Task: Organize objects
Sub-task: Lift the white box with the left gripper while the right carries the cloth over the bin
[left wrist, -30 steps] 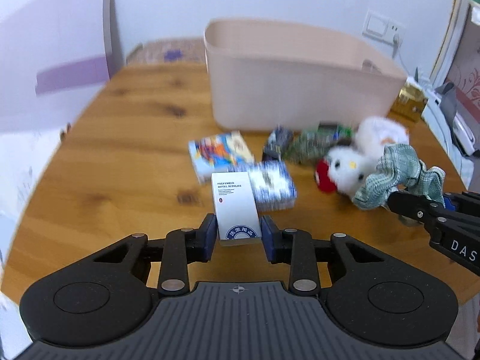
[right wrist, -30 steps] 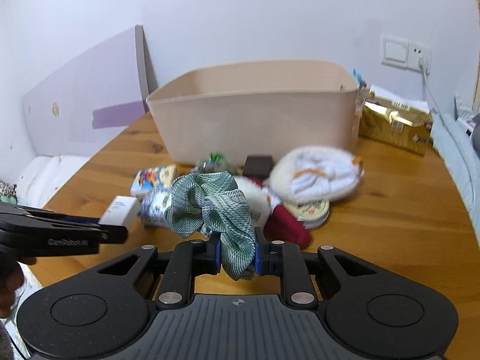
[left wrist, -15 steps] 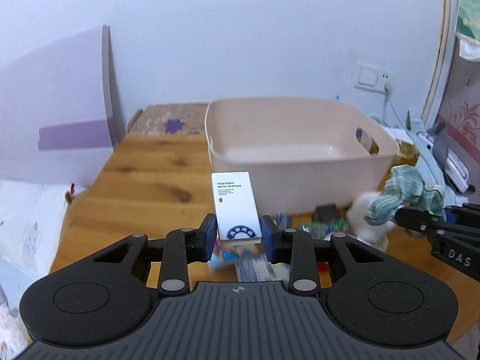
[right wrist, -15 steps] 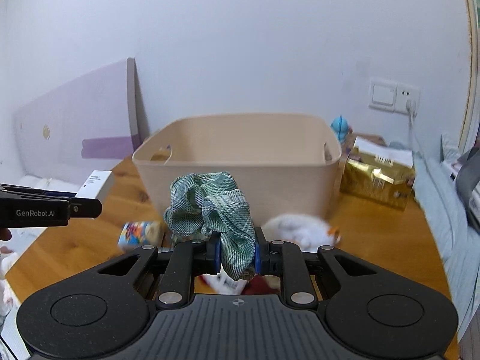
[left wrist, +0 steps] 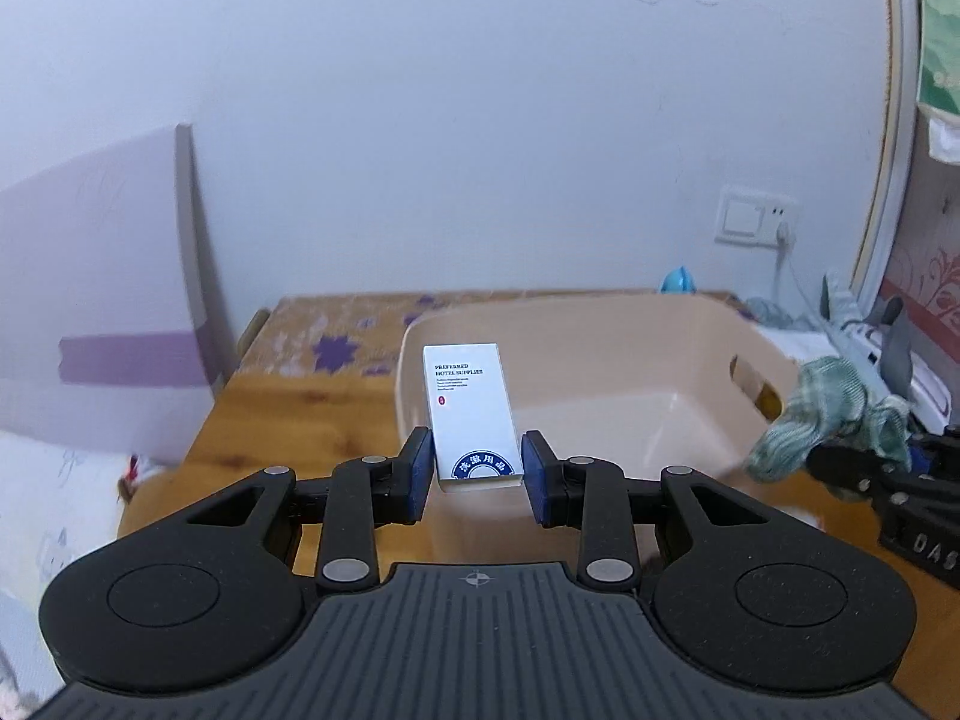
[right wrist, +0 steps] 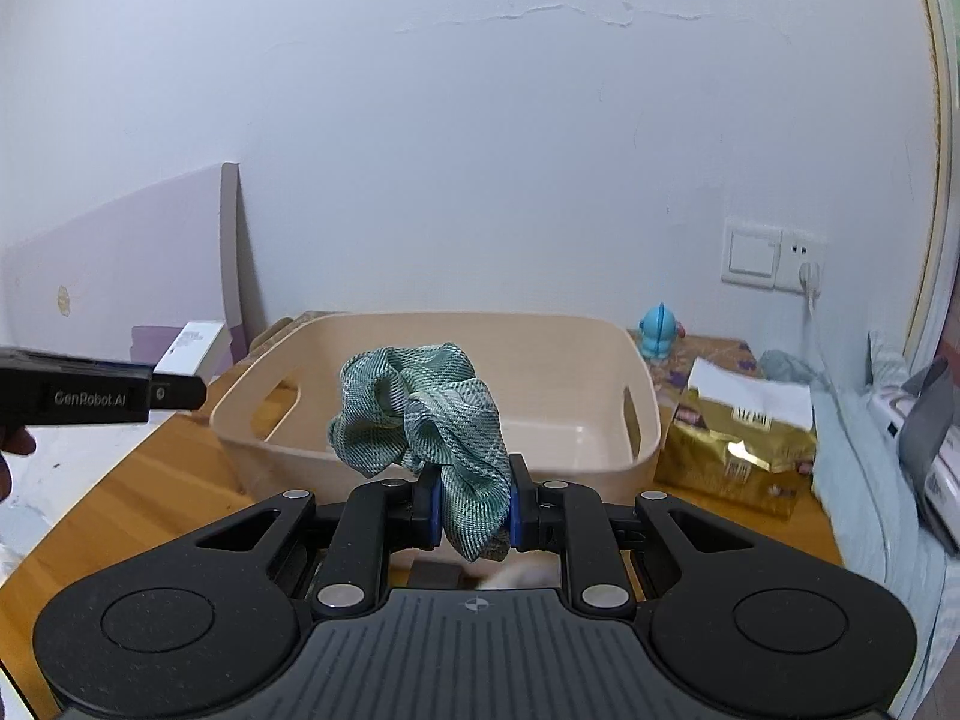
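My left gripper [left wrist: 476, 469] is shut on a small white box [left wrist: 471, 414] printed "PREFERRED HOTEL SUPPLIES", held in the air before the near left wall of the beige plastic bin [left wrist: 606, 354]. My right gripper [right wrist: 472, 507] is shut on a green checked scrunchie [right wrist: 420, 414], raised in front of the bin [right wrist: 642, 420]. The bin's floor looks bare. In the right wrist view the white box [right wrist: 193, 350] shows at the left in the left gripper [right wrist: 174, 391]. The scrunchie [left wrist: 822, 414] appears at the right edge of the left wrist view.
The bin stands on a wooden table [left wrist: 288, 414]. A gold foil packet [right wrist: 741, 450] lies right of the bin, with a small blue figure [right wrist: 659, 330] behind. A wall socket [right wrist: 774, 255] with a plugged cable is at the back right. A lilac board [left wrist: 102, 312] leans at the left.
Both grippers have risen and tilted up, carrying the box and the scrunchie toward the bin. The loose items on the table have dropped out of view beneath them.
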`<state>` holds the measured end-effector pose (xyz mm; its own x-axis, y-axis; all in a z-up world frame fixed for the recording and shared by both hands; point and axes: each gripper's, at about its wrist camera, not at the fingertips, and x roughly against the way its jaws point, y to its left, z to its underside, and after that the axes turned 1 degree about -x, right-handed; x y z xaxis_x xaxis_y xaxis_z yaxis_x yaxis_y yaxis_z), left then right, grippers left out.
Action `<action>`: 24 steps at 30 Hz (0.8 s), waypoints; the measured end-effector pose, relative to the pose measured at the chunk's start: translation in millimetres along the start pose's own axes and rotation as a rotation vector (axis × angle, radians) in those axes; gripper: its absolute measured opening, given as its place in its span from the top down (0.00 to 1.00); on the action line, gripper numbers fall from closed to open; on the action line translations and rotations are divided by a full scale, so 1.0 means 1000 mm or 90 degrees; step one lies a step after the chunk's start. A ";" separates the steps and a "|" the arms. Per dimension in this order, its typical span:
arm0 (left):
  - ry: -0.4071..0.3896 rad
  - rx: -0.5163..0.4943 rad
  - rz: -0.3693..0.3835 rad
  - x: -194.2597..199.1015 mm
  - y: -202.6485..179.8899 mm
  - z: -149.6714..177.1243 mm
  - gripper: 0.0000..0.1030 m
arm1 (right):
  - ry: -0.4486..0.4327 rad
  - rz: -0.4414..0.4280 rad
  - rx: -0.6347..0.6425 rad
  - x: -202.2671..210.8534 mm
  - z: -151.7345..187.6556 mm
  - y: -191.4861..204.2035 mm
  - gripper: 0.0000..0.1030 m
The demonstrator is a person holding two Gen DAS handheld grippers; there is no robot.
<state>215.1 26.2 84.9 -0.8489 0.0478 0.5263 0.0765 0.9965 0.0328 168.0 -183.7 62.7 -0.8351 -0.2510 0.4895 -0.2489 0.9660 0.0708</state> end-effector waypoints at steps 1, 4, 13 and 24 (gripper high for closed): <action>-0.004 -0.003 0.001 -0.004 -0.002 -0.004 0.68 | -0.001 0.003 0.002 -0.004 -0.003 -0.001 0.81; -0.009 -0.012 0.011 -0.019 -0.007 -0.014 0.68 | -0.003 0.013 0.006 -0.014 -0.010 -0.001 0.81; 0.019 -0.019 0.013 -0.073 -0.021 -0.029 0.68 | -0.010 0.029 -0.001 -0.039 -0.025 -0.005 0.81; 0.094 -0.020 0.003 -0.131 -0.026 -0.029 0.68 | 0.017 0.037 -0.014 -0.086 -0.028 -0.014 0.81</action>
<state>339.2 -8.3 39.6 -0.7626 0.0390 0.6457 0.0977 0.9937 0.0553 257.1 -173.7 43.5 -0.8345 -0.1932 0.5159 -0.1891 0.9800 0.0611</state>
